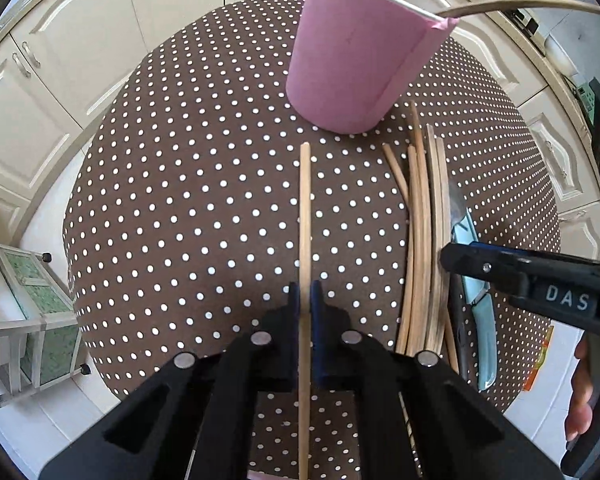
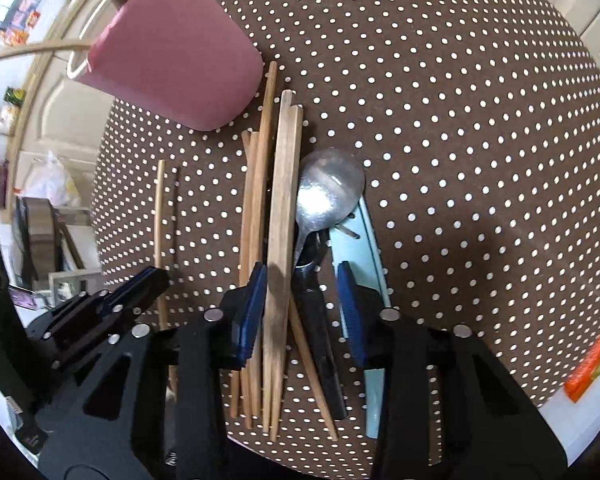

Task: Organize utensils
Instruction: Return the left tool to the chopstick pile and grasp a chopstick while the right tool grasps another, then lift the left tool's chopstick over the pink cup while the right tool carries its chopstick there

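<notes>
- Left wrist view: the left gripper [image 1: 305, 300] points steeply down at the brown polka-dot tablecloth [image 1: 180, 200]; its jaws are clenched on a single chopstick [image 1: 305, 208], which runs from between the pads toward 12 o'clock, its tip stopping short of the pink cup [image 1: 352, 64]
- the pink cup stands at 12 o'clock, with wooden sticks rising from its rim
- at 3 o'clock lies the bundle of chopsticks [image 1: 424, 240]; the right gripper [image 1: 452, 260] reaches in just beside it
- Right wrist view: the right gripper [image 2: 304, 296] hangs over the bundle [image 2: 278, 240], jaws parted, one pad at each side of the two widest sticks and a black handle [image 2: 320, 336]; I cannot tell whether a pad touches
- a metal spoon [image 2: 330, 188] lies at 12 o'clock from the fingertips, beside a pale blue handle [image 2: 364, 248]
- the left gripper [image 2: 156, 280] shows at 9 o'clock
</notes>
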The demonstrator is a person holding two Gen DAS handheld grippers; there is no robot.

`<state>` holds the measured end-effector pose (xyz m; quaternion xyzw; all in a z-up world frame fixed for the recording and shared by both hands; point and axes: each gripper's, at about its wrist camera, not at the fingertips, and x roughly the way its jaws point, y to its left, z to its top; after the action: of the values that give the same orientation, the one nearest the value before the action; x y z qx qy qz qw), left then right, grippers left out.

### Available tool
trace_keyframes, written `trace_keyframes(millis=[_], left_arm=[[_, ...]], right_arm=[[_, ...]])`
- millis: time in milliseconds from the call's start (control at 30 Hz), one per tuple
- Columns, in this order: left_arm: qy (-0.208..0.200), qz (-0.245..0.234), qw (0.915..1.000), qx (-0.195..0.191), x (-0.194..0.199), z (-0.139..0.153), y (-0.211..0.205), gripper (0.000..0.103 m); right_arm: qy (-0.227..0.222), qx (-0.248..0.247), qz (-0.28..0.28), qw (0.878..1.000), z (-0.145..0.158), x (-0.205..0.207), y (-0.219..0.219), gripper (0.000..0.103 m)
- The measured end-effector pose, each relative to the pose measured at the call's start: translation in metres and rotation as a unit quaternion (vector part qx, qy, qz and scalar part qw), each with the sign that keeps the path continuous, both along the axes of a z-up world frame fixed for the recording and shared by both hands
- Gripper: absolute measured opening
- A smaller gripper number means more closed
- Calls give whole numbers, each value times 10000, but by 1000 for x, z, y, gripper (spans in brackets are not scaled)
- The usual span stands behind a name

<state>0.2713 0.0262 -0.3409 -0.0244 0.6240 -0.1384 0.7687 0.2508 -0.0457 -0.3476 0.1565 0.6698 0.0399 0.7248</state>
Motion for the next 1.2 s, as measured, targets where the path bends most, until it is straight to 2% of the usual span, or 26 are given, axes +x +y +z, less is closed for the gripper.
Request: trace_keyframes(millis=[67, 233, 600, 633, 667, 800, 1000, 1200], left_arm=[[5, -7, 10000, -32, -14, -5, 18, 5], [-28, -47, 10000, 28, -8, -5, 19, 5], [1, -117, 9999, 53, -4, -5, 12, 5], [0, -118, 9999, 52, -4, -5, 12, 5], [3, -116, 9999, 46, -4, -5, 12, 5], [3, -69, 10000, -3, -5, -5, 15, 5], [37, -24, 9999, -93, -9, -4, 22, 5], [-77, -145, 9992, -362, -15, 5, 23, 5]], right_arm=[[28, 1, -70, 10000, -4, 1, 2, 29], [86, 20, -116, 9999, -7, -6, -20, 29], [191, -262, 192, 9993, -13, 5, 19, 29], [219, -273, 202, 9992, -14, 5, 21, 28], [302, -274, 203, 9990, -17, 5, 21, 20], [429, -215, 141, 9987, -25, -1, 23, 14], [342, -13, 86, 9994, -26, -7, 20, 10], [250, 218, -83, 9994, -20, -15, -9, 7]])
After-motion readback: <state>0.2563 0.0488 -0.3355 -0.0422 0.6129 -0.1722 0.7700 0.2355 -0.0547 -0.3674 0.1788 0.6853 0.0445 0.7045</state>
